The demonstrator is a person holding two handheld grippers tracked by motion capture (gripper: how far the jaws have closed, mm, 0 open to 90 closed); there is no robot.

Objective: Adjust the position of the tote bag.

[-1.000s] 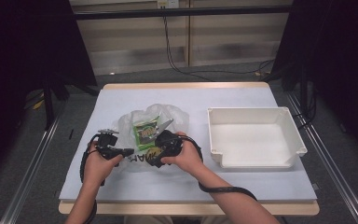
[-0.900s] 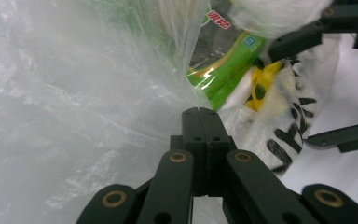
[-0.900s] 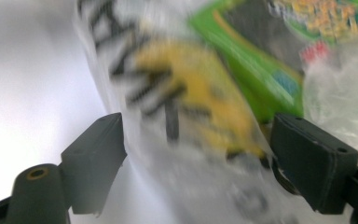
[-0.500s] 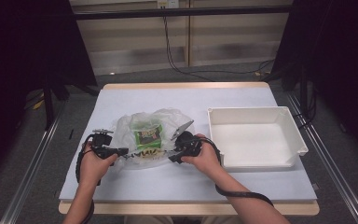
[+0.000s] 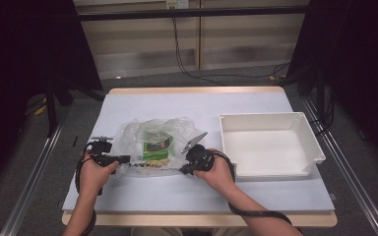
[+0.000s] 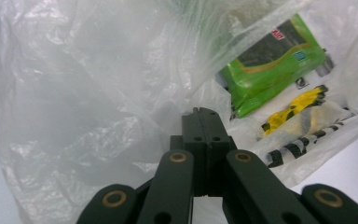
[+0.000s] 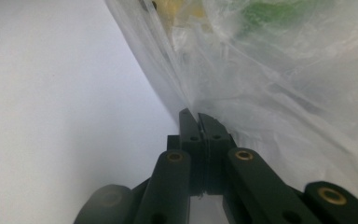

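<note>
Thin clear plastic bag is lying on the table left of the white bin — limp, slippery, tear-prone. Left gripper is pinching the film at the bag's left edge, jaws clamped together on it; right gripper is doing the same at the right edge. Inside, a green packet and a yellow-black wrapper are sitting loose — light, but likely sliding if tilted. I'd be gripping bunched film near the opening, not a single layer.
</note>
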